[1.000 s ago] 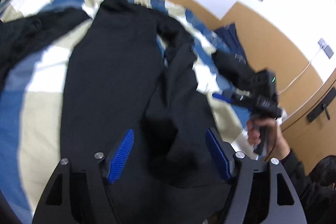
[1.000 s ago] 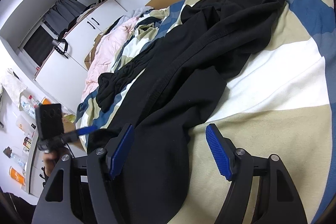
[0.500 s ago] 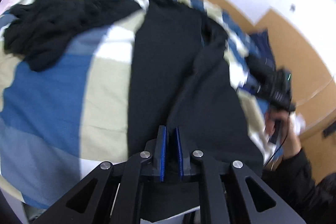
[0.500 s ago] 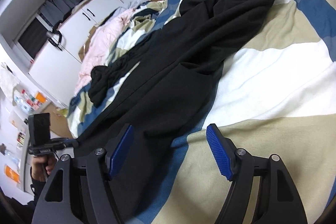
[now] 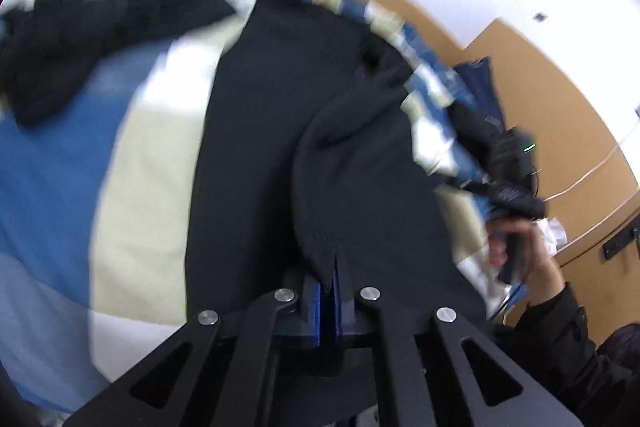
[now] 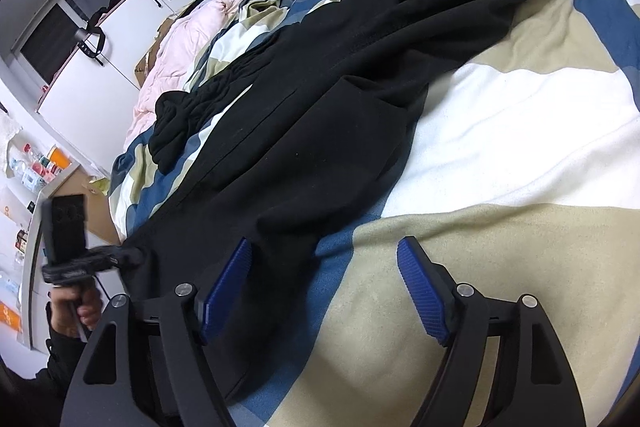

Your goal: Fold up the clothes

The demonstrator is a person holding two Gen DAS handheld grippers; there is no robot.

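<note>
The long black fleece trousers (image 6: 360, 99) lie across the blue-and-beige checked bed cover (image 6: 520, 131). The left gripper (image 5: 329, 281) pinches their near hem for folding; the right gripper (image 6: 324, 279) is opening beside it, with nothing between its pads.

Matt black fleecy cloth trousers (image 6: 320, 99); soft woven bedspread (image 6: 520, 131); ribbed blue fingers (image 6: 420, 279).

Motion blur smears the bedding (image 5: 132, 163) at 9 o'clock in the left view. The garment's (image 6: 320, 131) near edge is hidden behind the right hand-held gripper (image 6: 324, 287). Shelf items (image 6: 36, 167) at 9 o'clock are too small to identify.
</note>
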